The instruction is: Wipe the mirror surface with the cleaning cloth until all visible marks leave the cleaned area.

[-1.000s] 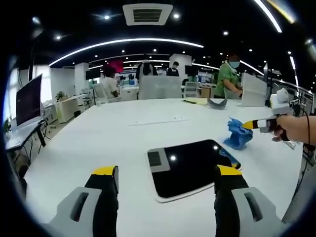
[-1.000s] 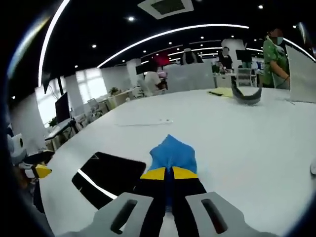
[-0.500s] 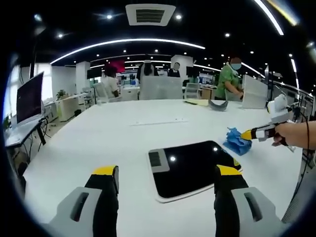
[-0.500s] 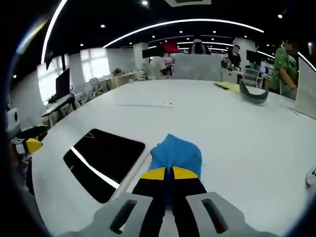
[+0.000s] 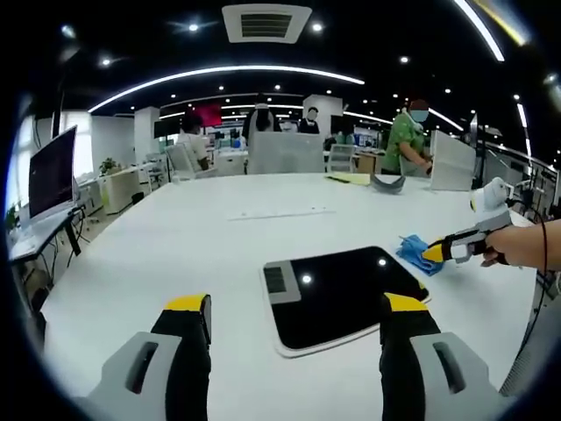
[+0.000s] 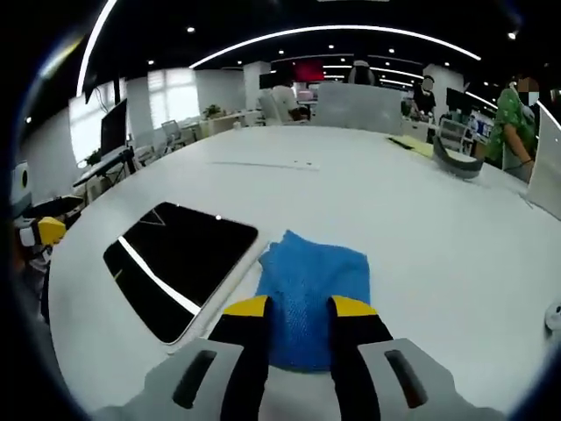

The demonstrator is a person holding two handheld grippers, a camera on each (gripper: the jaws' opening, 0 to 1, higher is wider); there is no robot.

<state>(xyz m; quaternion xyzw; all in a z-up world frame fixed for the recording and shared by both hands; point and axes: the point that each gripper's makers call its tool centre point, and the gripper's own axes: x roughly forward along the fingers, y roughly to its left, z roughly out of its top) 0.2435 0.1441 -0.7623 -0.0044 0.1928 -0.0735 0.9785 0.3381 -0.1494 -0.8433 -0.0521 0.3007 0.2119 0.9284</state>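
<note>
The mirror [image 5: 337,294], a dark rectangle with a white rim, lies flat on the white table [image 5: 175,254] just ahead of my left gripper [image 5: 295,305], whose jaws stand wide open and hold nothing. The blue cleaning cloth [image 5: 410,248] rests on the table at the mirror's far right corner, and the right gripper [image 5: 436,253] reaches it from the right. In the right gripper view the cloth [image 6: 311,281] lies spread flat beside the mirror [image 6: 180,263]. My right gripper [image 6: 300,307] has its jaws parted over the cloth's near edge. The left gripper [image 6: 44,232] shows at the left edge.
A grey curved object [image 5: 386,182] and yellow paper [image 5: 351,179] lie at the table's far side, and a thin white strip [image 5: 280,213] sits mid-table. A monitor [image 5: 51,175] stands on a desk to the left. Several people stand behind the table.
My right gripper has come down with the cloth to the table beside the mirror and its jaws have parted; the cloth now lies flat. The left gripper has stayed still.
</note>
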